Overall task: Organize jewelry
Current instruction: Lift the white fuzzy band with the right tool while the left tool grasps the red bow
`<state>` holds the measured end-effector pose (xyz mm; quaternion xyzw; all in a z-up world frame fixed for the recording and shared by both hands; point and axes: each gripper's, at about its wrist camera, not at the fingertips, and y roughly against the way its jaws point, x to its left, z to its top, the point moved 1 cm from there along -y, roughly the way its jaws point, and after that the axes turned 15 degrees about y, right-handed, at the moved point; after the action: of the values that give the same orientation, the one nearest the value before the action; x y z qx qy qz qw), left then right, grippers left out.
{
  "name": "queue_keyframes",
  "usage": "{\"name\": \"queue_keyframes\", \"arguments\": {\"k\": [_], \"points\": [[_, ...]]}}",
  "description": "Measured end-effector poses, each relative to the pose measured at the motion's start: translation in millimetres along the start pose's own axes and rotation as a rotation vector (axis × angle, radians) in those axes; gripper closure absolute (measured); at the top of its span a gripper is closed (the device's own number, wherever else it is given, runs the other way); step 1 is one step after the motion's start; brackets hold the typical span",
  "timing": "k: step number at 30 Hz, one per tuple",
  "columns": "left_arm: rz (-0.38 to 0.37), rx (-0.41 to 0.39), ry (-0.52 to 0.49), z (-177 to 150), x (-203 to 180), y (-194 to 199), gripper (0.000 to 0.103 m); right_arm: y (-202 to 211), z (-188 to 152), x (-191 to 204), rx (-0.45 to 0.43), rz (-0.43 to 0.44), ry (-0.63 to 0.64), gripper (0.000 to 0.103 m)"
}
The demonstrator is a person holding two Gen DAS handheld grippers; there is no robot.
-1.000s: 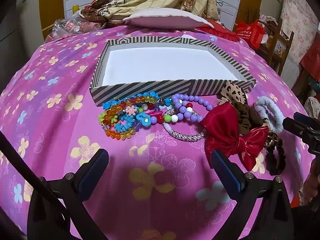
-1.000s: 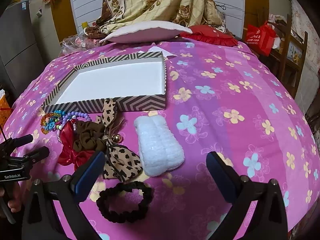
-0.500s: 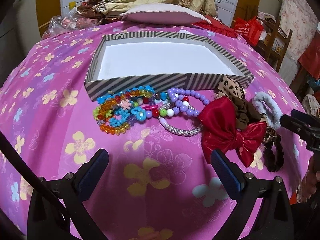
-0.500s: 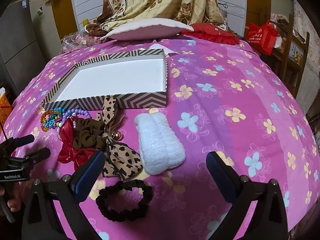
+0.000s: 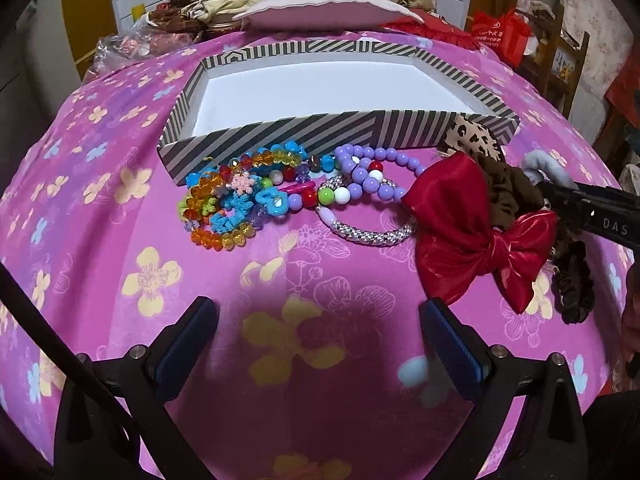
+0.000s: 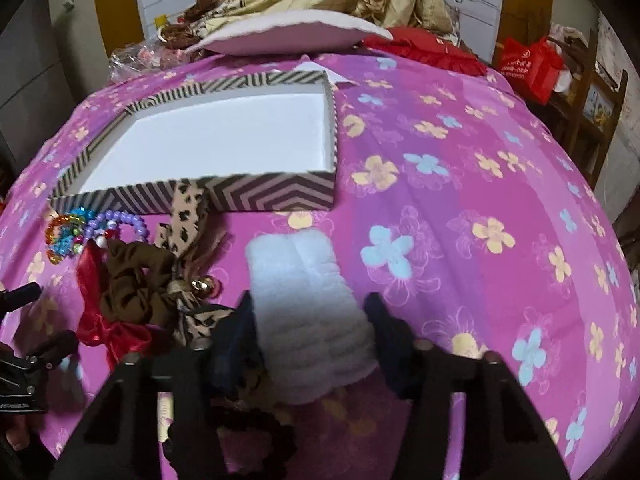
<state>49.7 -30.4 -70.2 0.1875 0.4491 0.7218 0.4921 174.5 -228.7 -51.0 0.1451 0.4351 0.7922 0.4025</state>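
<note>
Right claw [image 6: 308,312] has just been closing, now squeezing the white fluffy scrunchie [image 6: 304,292] near the striped box [image 6: 256,196]; left claw [image 5: 318,332] gapes wide, empty.

Black scrunchie [image 6: 240,432] behind right jaws

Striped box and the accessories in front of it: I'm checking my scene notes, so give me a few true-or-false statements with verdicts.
1. The striped box holds no accessories. True.
2. The right tool has the white fluffy scrunchie between its fingers. True; its jaws have just been closing.
3. The left tool grips the red bow. False: it is open, with nothing between its fingers.
4. The purple bead bracelet lies inside the box. False: it lies on the pink floral cloth, in front of the box.
</note>
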Motion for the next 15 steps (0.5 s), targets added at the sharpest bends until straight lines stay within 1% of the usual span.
{"name": "queue_keyframes", "arguments": {"k": [2, 4, 6, 9, 11, 13, 15], "points": [[0.000, -0.006, -0.001, -1, 0, 0, 0.039, 6, -1, -3, -0.022, -0.003, -0.013, 0.057], [0.004, -0.020, -0.003, -2, 1, 1, 0.038, 15, -2, -9, -0.048, -0.028, -0.042, 0.058], [0.005, -0.030, -0.001, -4, 0, 2, 0.038, 27, -5, -20, -0.087, -0.040, -0.097, 0.058], [-0.013, -0.022, -0.016, -5, -3, 3, 0.040, 41, -13, -38, -0.129, -0.051, -0.180, 0.058], [-0.031, -0.016, -0.014, -4, -5, 5, 0.041, 47, -19, -46, -0.141, -0.031, -0.221, 0.058], [-0.075, -0.048, 0.009, 0, -6, 14, 0.041, 49, -23, -47, -0.146, 0.000, -0.233, 0.058], [-0.114, -0.075, 0.033, 3, -8, 22, 0.041, 50, -24, -46, -0.142, -0.009, -0.221, 0.058]]}}
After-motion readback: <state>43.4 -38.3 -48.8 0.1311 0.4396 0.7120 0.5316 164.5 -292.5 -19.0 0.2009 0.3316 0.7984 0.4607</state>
